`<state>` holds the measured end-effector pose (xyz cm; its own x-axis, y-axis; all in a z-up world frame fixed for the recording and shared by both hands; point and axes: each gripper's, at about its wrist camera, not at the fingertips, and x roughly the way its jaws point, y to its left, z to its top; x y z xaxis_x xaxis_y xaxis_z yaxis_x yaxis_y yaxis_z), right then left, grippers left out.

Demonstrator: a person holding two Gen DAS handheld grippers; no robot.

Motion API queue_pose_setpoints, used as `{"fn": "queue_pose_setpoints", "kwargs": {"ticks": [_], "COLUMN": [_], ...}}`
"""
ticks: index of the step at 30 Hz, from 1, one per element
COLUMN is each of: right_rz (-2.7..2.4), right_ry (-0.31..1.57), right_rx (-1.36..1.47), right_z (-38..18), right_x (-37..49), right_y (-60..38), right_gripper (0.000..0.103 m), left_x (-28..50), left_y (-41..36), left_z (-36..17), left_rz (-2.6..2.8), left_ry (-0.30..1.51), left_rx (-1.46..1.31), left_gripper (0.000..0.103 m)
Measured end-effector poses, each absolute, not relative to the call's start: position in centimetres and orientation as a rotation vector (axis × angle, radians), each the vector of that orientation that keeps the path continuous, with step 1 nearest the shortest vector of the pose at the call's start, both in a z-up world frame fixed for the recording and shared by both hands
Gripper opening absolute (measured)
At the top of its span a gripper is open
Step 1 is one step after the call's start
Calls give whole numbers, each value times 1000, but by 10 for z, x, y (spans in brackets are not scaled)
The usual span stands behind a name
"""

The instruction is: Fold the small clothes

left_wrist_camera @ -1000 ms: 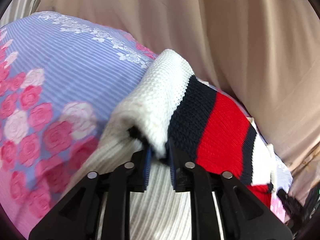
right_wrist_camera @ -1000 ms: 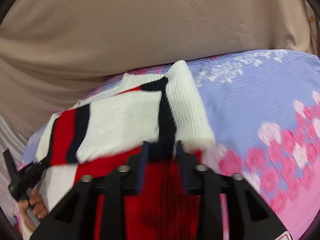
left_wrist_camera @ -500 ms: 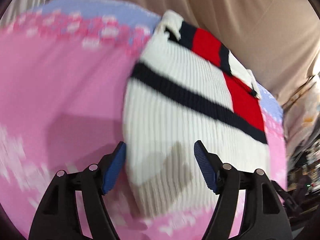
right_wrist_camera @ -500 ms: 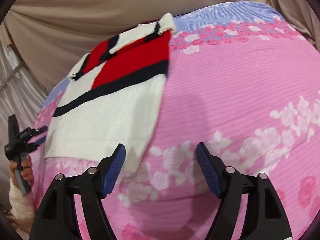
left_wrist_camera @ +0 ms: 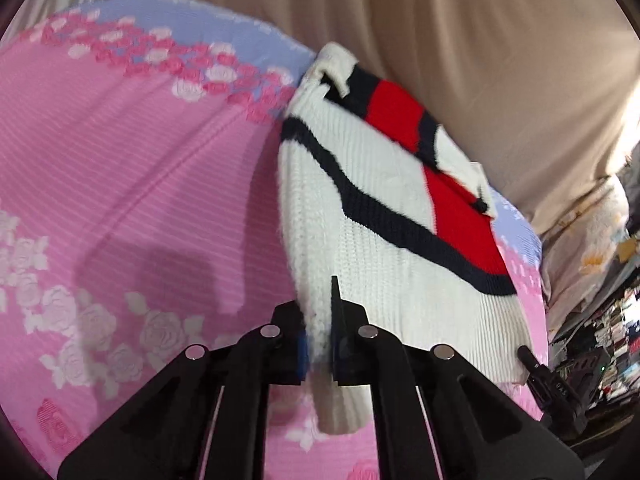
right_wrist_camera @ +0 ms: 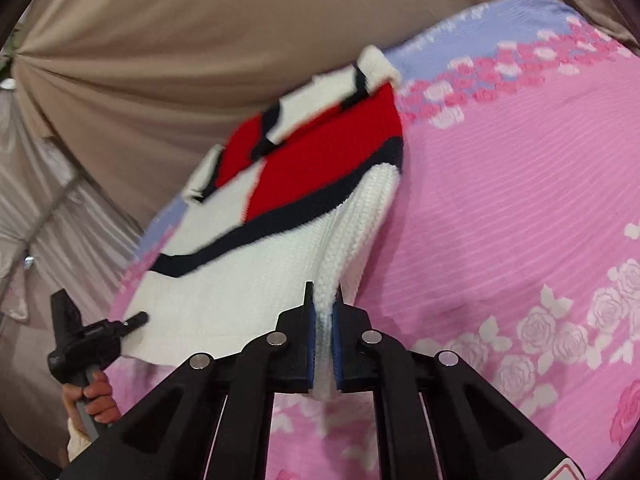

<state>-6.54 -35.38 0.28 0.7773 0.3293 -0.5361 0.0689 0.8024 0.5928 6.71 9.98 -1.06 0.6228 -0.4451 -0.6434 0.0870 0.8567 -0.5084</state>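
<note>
**Both grippers clamped on sweater hem**

The knit sweater (left_wrist_camera: 384, 216), white with navy stripes and red blocks, lies on the pink rose-print bedsheet (left_wrist_camera: 132, 184), collar toward 12 o'clock; the left gripper (left_wrist_camera: 318, 344) pinches the near hem corner at 6 o'clock, jaws pressed on the white knit; the right gripper (right_wrist_camera: 324, 344) pinches the opposite hem corner likewise, fabric raised into a ridge; a beige curtain (right_wrist_camera: 180, 52) hangs behind the bed.

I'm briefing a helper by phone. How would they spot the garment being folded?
Find the pink rose-print bedsheet before the beige curtain. On it lies a knit sweater, the only knitwear: white with red blocks and navy stripes.
</note>
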Motion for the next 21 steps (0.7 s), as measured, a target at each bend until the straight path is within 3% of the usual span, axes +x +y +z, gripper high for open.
{"fn": "queue_pose_setpoints", "kwargs": {"ticks": [8, 14, 18, 21], "right_rz": [406, 548, 571, 538], "right_ry": [421, 224, 66, 27], "right_rx": [589, 569, 611, 709], "right_z": [60, 110, 135, 131], "right_x": [-189, -270, -270, -225], "right_y": [-351, -361, -382, -407], "right_gripper": [5, 5, 5, 5], "left_x": [-48, -145, -140, -91], "left_y": [108, 143, 151, 143], "left_z": [41, 85, 112, 122], "left_rz": [-530, -653, -652, -620], "left_ry": [688, 419, 328, 334], "left_rx": [-363, -403, -456, -469], "left_gripper": [6, 6, 6, 7]}}
